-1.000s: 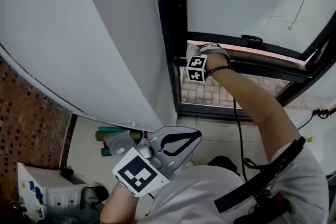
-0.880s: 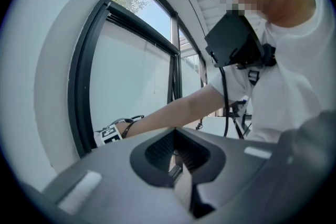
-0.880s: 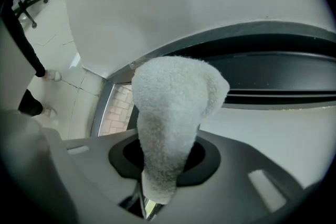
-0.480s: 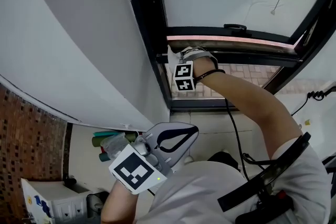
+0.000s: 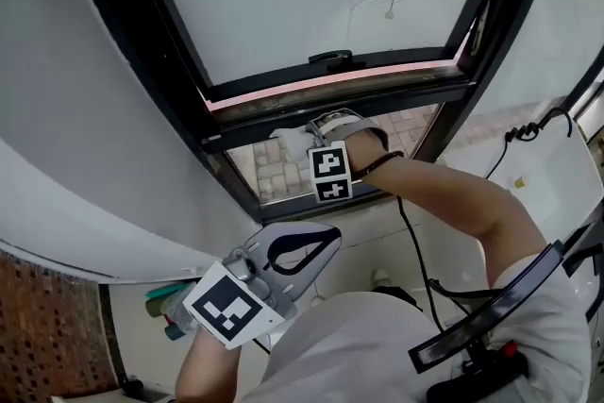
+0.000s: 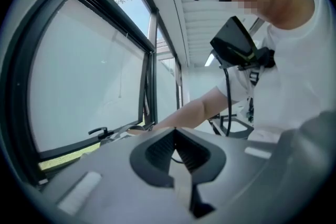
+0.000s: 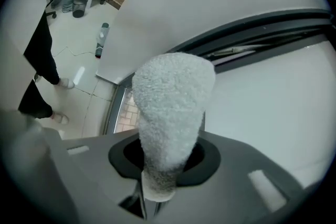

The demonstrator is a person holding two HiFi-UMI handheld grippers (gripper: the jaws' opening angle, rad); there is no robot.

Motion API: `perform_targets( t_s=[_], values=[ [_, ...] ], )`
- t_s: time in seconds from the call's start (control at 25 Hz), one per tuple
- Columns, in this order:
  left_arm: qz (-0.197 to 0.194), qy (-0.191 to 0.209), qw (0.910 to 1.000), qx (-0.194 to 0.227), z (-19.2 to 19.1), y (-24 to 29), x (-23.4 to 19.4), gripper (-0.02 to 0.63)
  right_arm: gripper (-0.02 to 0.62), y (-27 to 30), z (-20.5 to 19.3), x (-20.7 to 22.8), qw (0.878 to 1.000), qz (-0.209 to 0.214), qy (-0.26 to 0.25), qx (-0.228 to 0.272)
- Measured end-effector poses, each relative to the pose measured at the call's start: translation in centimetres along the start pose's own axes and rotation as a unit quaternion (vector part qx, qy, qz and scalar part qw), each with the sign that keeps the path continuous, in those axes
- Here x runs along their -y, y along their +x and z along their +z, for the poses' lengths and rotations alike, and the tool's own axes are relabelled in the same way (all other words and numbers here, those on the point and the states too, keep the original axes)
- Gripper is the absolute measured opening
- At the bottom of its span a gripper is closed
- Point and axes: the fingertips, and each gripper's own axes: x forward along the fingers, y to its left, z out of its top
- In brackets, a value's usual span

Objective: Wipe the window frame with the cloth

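Cloth (image 7: 170,107), white and fluffy, sits clamped in my right hand-held gripper (image 7: 165,162). I have it up at the dark lower bar of the open window frame (image 5: 396,99), towards the bar's left end. My left hand-held gripper (image 6: 177,150) hangs low near my chest, jaws closed together with nothing between them.
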Motion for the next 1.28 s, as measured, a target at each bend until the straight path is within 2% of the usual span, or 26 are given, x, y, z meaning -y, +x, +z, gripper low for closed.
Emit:
perform_targets(
  t_s=[0.2, 0.36, 0.68, 0.8, 1.0, 1.28],
  values=[
    [-0.052, 0.011, 0.9986, 0.002, 1.3, 5.7, 1.0, 0.021, 0.101, -2.9, -12.6, -0.4, 0.997, -0.022, 0.046, -0.061],
    [-0.078, 0.02, 0.9967, 0.001, 2.4, 10.1, 2.1, 0.021, 0.102, -5.0, -22.6, -0.3, 0.99, -0.04, 0.076, -0.108],
    [-0.083, 0.014, 0.9964, -0.015, 2.7, 16.7, 2.9, 0.021, 0.101, -5.1, -38.9, 1.2, 0.977, -0.08, 0.095, -0.172],
    [-0.074, 0.014, 0.997, -0.021, 2.8, 18.8, 3.1, 0.021, 0.101, -3.9, -42.9, 1.9, 0.975, -0.086, 0.103, -0.178],
    [-0.046, 0.004, 0.9986, -0.026, 2.7, 21.5, 2.9, 0.021, 0.101, -0.9, -46.7, 1.1, 0.976, -0.068, 0.11, -0.175],
    [-0.013, -0.013, 0.9991, -0.039, 1.9, 23.3, 2.2, 0.021, 0.101, 1.7, -48.9, -0.4, 0.979, -0.037, 0.121, -0.159]
  ],
)
